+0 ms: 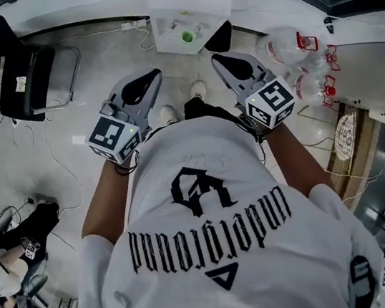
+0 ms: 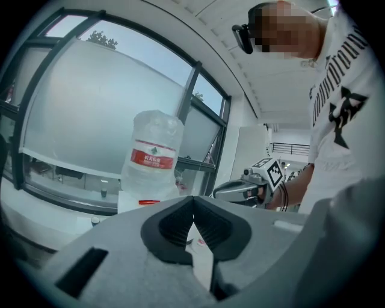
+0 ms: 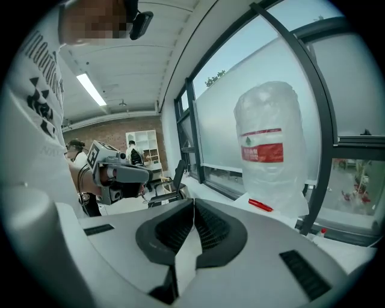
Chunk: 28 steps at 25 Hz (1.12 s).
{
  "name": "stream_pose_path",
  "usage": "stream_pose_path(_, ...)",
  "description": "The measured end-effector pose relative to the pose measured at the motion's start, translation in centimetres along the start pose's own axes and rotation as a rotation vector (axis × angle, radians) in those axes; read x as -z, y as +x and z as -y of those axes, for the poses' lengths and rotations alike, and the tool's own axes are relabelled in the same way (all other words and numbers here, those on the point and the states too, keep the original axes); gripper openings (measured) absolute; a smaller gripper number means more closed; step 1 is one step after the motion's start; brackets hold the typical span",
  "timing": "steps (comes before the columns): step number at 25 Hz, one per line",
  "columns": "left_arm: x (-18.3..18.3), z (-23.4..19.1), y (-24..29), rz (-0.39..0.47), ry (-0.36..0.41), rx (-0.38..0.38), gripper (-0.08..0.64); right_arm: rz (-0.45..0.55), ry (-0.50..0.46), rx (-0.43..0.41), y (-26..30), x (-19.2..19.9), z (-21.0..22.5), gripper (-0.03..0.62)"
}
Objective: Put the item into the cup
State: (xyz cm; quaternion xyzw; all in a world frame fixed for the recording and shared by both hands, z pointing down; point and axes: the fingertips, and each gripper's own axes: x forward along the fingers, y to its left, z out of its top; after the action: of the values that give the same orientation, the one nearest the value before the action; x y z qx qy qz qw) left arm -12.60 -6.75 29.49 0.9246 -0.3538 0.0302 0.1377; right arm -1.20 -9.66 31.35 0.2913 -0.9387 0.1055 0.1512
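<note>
I hold both grippers up in front of a white T-shirt, side by side, pointing at a white counter (image 1: 83, 14). My left gripper (image 1: 153, 76) is shut, its dark ribbed pads meeting at the tip (image 2: 193, 198) with nothing between them. My right gripper (image 1: 218, 59) is likewise shut and empty (image 3: 194, 201). On the counter ahead stands a clear plastic box (image 1: 188, 14) with a small green round thing (image 1: 187, 37) inside; I cannot tell what it is. No cup shows clearly. Each gripper view shows the other gripper beside it: the right one (image 2: 240, 189) and the left one (image 3: 120, 174).
A large water jug (image 2: 153, 156) with a red label stands by the window, a red pen (image 3: 260, 205) at its foot. More clear bottles (image 1: 291, 47) lie on the floor at the right. A black chair (image 1: 21, 75) and loose cables are at the left.
</note>
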Motion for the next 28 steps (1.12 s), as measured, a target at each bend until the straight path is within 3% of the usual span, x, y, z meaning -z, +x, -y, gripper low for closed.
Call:
stream_pose_path(9,-3.8,1.2,-3.0,0.049,0.013,-0.013,0.015,0.058,-0.016,0.055,-2.9,-3.4,-1.4,0.018)
stream_pose_path(16,-4.5,1.7,-3.6,0.077,0.007,-0.004,0.015,0.069,-0.055,0.058,-4.2,-4.6,-2.0,0.018)
stream_pose_path(28,-4.3,7.7,1.1,0.064,-0.015,-0.018,0.015,0.088,-0.046,0.065,-12.8,-3.0,1.7,0.018)
